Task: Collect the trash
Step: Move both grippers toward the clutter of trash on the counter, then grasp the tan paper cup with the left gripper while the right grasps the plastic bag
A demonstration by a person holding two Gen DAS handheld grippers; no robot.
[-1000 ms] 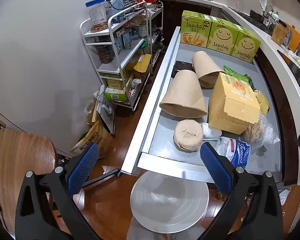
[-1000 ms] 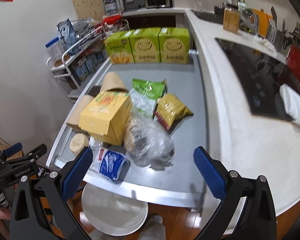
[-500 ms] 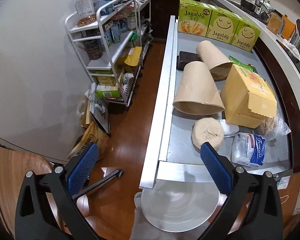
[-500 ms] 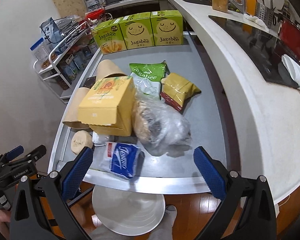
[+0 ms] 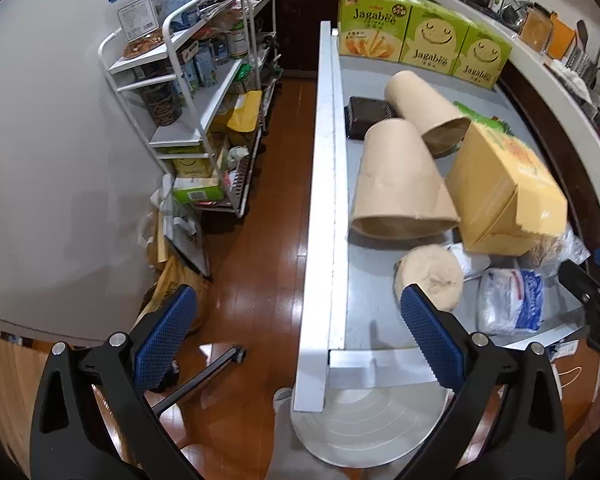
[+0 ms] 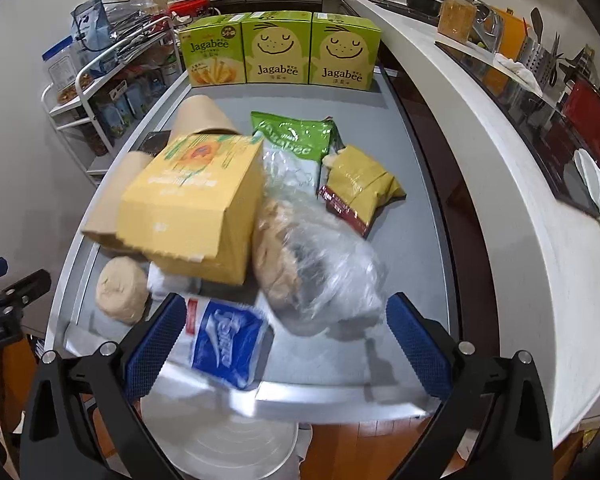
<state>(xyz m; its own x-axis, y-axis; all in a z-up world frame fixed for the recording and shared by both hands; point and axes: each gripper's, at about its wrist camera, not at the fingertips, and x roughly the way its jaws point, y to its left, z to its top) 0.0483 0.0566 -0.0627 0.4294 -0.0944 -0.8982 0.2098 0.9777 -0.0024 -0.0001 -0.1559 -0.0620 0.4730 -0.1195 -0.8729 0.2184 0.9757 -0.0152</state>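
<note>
Left wrist view: left tongs (image 5: 296,322) spread wide, holding nothing, hanging over the bench (image 5: 360,332) near edge, half over floor. Crumpled paper ball (image 5: 430,276) sits just ahead of the right-side pad, touching nothing of the tongs. Two brown paper cups (image 5: 398,184) lie on their sides further ahead, yellow carton (image 5: 500,196) to their right. White round bin lid (image 5: 364,424) directly below the tongs, under the bench edge. Judgement: this tool is offset too far left; it should shift right before closing on the ball.

Right wrist view: right tongs (image 6: 288,346) also fully open, empty. Blue-white tissue pack (image 6: 224,350) lies between the pads, nearer the left one, at the bench lip. Clear plastic bag (image 6: 316,268) just ahead, between the pads too. Green snack bag (image 6: 296,140) and yellow-green pouch (image 6: 360,184) well ahead. Frame is motion-blurred.

Judgement: step is approach to first pick. Best target looks like the tissue pack; centre it, go low, close on the body rather than loose film. Risk: catching the plastic bag along with it, or nudging the pack off the edge.
</note>
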